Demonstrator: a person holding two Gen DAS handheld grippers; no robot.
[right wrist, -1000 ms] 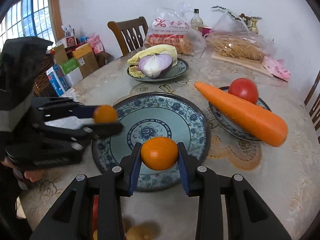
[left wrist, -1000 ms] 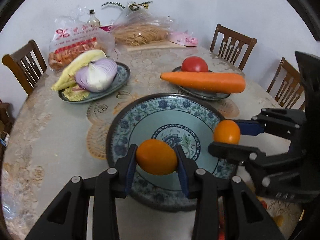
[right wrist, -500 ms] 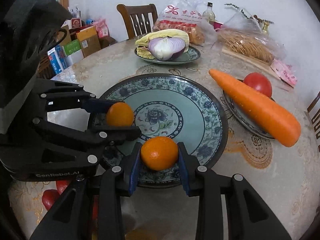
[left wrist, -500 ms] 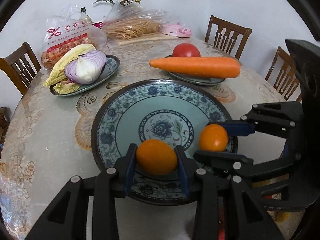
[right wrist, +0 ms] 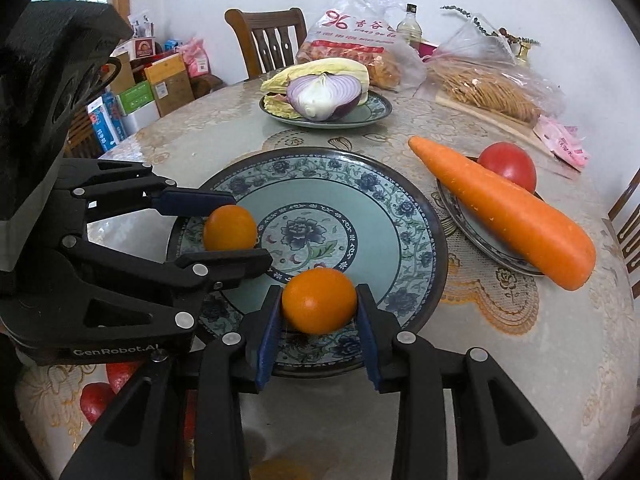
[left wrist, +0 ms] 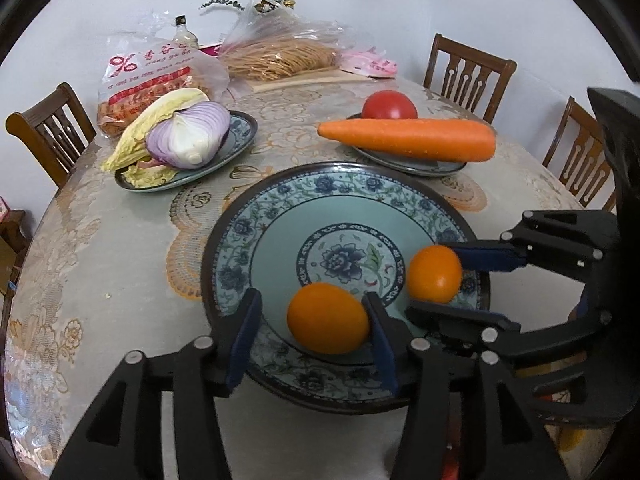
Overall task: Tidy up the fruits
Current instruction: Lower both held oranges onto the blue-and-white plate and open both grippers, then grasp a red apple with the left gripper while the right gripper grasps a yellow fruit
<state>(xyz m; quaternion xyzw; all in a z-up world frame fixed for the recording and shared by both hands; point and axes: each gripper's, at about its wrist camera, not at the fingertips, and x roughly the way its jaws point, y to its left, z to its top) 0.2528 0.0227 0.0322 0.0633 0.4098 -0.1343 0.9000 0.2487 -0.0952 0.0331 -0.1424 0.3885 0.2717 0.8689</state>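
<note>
The left hand-held gripper (left wrist: 312, 326) reaches over the near rim of the big blue-patterned plate (left wrist: 280, 216) in the middle of the desk (left wrist: 100, 248). Its jaws stand spread apart. An orange (left wrist: 327, 318) lies on the plate between them, resting against the right finger pad, with a clear gap to the left pad. The fruit sits on the plate's inner slope, near the front edge.

The right hand-held gripper (right wrist: 318, 312) comes in from the other side of the same plate. Its two blue pads (right wrist: 269, 320) press against both sides of a second orange (right wrist: 319, 300), so it is clamped on that fruit, low over the near part of the plate. I cannot tell whether this orange touches the plate surface.

In the left wrist view the second orange shows at the plate's right side, between the right gripper's fingers. The two oranges are near each other but not touching.

Behind the big plate, a smaller plate (left wrist: 412, 162) carries a carrot (left wrist: 408, 139) and a tomato (left wrist: 389, 106). Another plate (left wrist: 236, 140) to the left holds a halved red onion (left wrist: 188, 134) and a cabbage leaf (left wrist: 156, 124).
</note>
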